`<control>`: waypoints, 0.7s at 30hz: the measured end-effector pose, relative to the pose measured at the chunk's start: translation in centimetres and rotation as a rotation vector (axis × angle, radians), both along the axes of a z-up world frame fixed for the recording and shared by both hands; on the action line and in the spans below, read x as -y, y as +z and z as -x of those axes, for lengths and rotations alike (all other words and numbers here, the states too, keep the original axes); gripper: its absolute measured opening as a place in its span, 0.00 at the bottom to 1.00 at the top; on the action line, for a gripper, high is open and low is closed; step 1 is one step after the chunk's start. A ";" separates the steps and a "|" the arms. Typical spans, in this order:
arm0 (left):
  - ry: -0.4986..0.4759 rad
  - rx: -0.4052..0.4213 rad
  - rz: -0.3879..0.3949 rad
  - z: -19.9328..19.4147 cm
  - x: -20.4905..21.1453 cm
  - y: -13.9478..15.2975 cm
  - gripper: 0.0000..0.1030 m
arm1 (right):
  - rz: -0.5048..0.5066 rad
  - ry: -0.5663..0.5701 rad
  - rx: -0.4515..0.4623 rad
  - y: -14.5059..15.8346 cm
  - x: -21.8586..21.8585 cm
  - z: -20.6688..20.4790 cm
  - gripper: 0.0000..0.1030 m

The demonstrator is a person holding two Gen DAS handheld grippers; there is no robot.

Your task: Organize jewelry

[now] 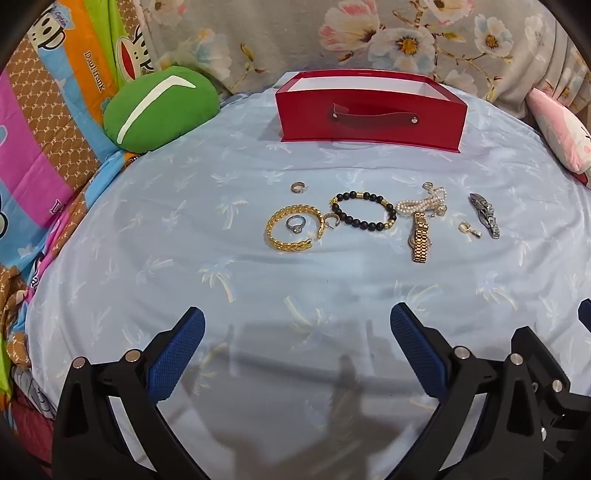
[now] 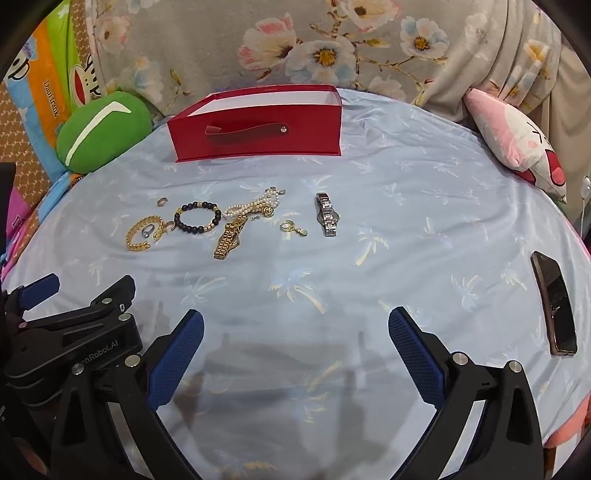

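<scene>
Several jewelry pieces lie in a row on the light blue sheet: a gold bangle [image 1: 291,228] with a silver ring [image 1: 295,223] inside it, a small ring [image 1: 297,187], a black bead bracelet [image 1: 364,211], a pearl strand [image 1: 421,203], a gold watch [image 1: 420,238], a gold earring [image 1: 468,228] and a silver watch [image 1: 485,215]. An open red box [image 1: 369,114] stands behind them. The row also shows in the right wrist view, with the silver watch [image 2: 327,214] and red box [image 2: 255,125]. My left gripper [image 1: 297,328] and right gripper [image 2: 295,326] are open, empty, well short of the jewelry.
A green cushion [image 1: 159,107] lies at the back left, a pink plush pillow [image 2: 517,140] at the back right. A dark phone [image 2: 556,302] lies on the sheet at the right. Patterned bedding [image 1: 44,129] borders the left, floral fabric [image 1: 369,33] the back.
</scene>
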State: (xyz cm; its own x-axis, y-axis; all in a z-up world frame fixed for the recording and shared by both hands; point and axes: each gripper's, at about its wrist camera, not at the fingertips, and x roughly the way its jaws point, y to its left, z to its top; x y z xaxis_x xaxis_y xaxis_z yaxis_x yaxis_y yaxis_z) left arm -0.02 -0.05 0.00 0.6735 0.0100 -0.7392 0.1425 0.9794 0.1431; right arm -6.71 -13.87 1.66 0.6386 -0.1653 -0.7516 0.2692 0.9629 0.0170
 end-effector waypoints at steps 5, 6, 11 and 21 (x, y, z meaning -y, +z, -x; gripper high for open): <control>0.007 0.002 0.005 -0.1 0.0 0.1 0.95 | -0.005 0.001 0.005 0.1 0.0 0.3 0.95; 0.008 0.003 0.005 -0.1 0.0 0.1 0.95 | -0.005 0.002 0.005 0.1 0.0 0.2 0.95; 0.008 0.005 0.009 0.2 -0.2 0.1 0.95 | 0.001 0.003 0.005 0.1 0.1 0.0 0.95; 0.008 0.003 0.005 -0.2 -0.5 0.3 0.95 | 0.004 0.002 0.005 0.2 0.0 -0.2 0.95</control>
State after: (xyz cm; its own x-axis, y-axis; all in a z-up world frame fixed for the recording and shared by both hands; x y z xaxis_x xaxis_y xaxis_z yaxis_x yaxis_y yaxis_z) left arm 0.17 0.50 0.31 0.6758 0.0121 -0.7370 0.1337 0.9813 0.1387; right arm -6.55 -13.88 1.88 0.6427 -0.1665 -0.7478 0.2668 0.9636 0.0147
